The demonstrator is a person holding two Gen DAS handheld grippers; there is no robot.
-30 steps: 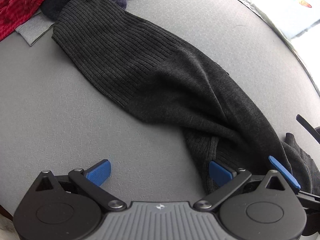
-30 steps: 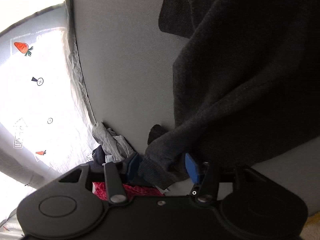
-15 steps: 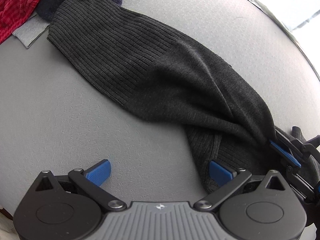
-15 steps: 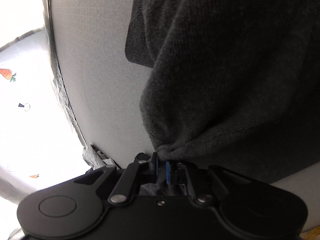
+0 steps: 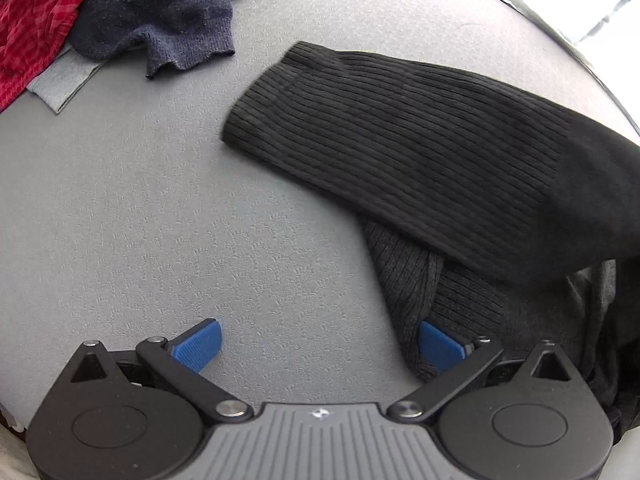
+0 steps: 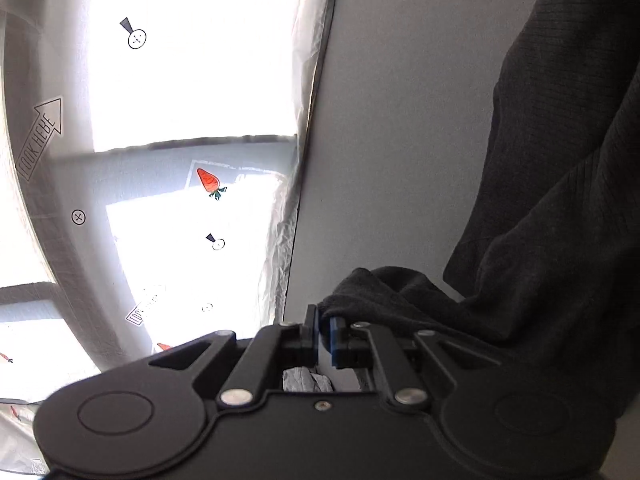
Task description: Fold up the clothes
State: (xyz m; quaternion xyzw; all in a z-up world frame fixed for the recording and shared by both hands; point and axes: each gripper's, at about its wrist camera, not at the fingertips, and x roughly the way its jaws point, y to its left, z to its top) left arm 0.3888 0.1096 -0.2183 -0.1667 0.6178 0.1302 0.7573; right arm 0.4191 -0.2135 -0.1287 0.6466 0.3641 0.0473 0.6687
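A dark grey ribbed sweater point(image 5: 420, 152) lies on the grey table point(image 5: 140, 220), its sleeve stretching up and left from the right edge. My left gripper point(image 5: 316, 344) is open low over the table, its right pad point(image 5: 438, 346) at the edge of a lower fold of the sweater, its left pad point(image 5: 198, 344) over bare table. My right gripper point(image 6: 323, 330) is shut on a bunched edge of the sweater point(image 6: 560, 200), which drapes up and to the right from the fingers.
A navy knit garment point(image 5: 156, 20), a red striped cloth point(image 5: 32, 24) and a light grey cloth point(image 5: 64, 80) are piled at the far left of the table. A white sheet printed with carrots point(image 6: 160, 160) hangs beyond the table's edge.
My right gripper, shut on the sweater's edge, has pulled it up and to the right. The sleeve has slid away from the clothes pile. My left gripper has stayed open and still.
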